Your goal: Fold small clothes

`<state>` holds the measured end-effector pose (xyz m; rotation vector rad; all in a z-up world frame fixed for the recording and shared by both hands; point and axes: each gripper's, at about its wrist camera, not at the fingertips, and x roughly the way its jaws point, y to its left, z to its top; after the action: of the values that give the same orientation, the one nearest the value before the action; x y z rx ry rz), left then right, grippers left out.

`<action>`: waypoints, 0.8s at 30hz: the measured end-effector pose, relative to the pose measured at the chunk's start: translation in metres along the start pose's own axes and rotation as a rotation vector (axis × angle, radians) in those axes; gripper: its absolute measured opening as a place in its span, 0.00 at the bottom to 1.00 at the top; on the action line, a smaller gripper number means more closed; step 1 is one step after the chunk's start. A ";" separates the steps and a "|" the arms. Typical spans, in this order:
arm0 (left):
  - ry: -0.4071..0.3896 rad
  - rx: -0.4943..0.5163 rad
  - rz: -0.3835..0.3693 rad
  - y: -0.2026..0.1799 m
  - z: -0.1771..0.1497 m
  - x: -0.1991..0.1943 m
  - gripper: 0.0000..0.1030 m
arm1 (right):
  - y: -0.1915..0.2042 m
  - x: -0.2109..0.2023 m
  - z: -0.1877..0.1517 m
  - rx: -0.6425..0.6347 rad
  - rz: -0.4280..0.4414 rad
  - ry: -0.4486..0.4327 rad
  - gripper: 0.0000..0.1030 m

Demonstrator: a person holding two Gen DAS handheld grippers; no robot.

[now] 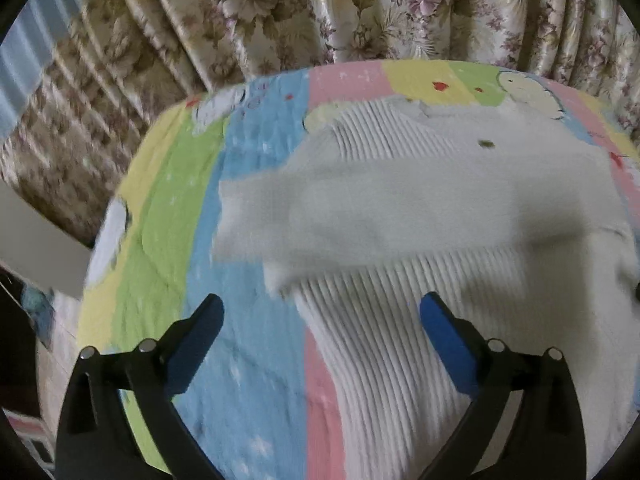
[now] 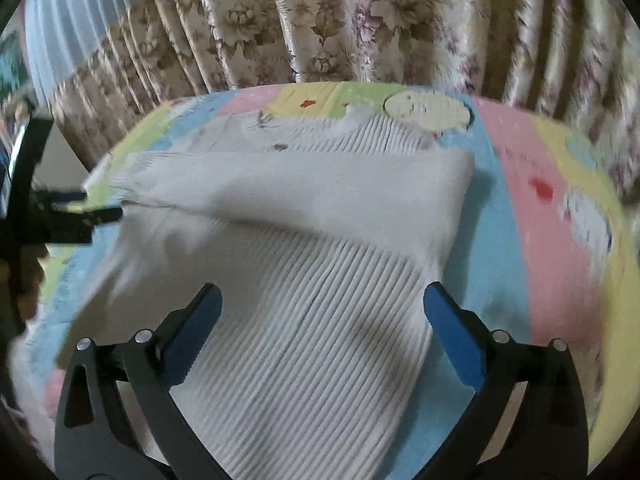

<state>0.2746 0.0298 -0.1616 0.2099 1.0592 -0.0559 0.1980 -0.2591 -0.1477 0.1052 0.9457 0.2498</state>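
Your landmark is the white ribbed sweater (image 1: 400, 360), which lies flat on the pastel striped bedcover (image 1: 248, 360), with one sleeve (image 1: 340, 216) folded across its body. Your left gripper (image 1: 322, 316) hangs spread wide and empty above the sweater's left side edge; your right gripper (image 2: 322, 308) is likewise released, holding nothing, above the sweater's lower body. The sleeve fold appears complete, so the next fold probably starts at the hem nearest you. Lower each gripper to one hem corner, close on both knit layers, and lift evenly so that the sleeve stays in place. Beyond the sweater's collar (image 2: 360, 114) hangs a floral curtain (image 2: 360, 20), well apart. Nothing lies on the cover beside the sweater to obstruct you.
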 end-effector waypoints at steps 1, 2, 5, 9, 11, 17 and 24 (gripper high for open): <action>0.017 -0.028 -0.023 0.001 -0.013 -0.005 0.97 | 0.003 -0.006 -0.011 0.029 0.010 0.006 0.97; 0.028 -0.045 -0.037 0.003 -0.020 -0.007 0.97 | 0.005 -0.010 -0.018 0.051 0.019 0.017 0.97; 0.083 -0.121 -0.106 0.008 -0.057 -0.019 0.97 | 0.012 -0.021 -0.042 0.107 0.044 0.053 0.97; 0.057 -0.146 -0.086 0.013 -0.087 -0.041 0.97 | 0.023 -0.038 -0.060 0.078 -0.038 0.063 0.97; 0.026 -0.142 -0.074 0.013 -0.096 -0.051 0.97 | 0.023 -0.046 -0.063 0.082 -0.062 0.049 0.97; 0.015 -0.118 -0.070 0.012 -0.113 -0.067 0.97 | 0.016 -0.059 -0.074 0.160 -0.078 0.017 0.97; -0.015 -0.071 -0.065 0.004 -0.128 -0.081 0.97 | 0.016 -0.082 -0.094 0.157 -0.114 -0.037 0.97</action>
<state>0.1254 0.0548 -0.1511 0.1107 1.0513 -0.0781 0.0731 -0.2671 -0.1346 0.1989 0.9302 0.0675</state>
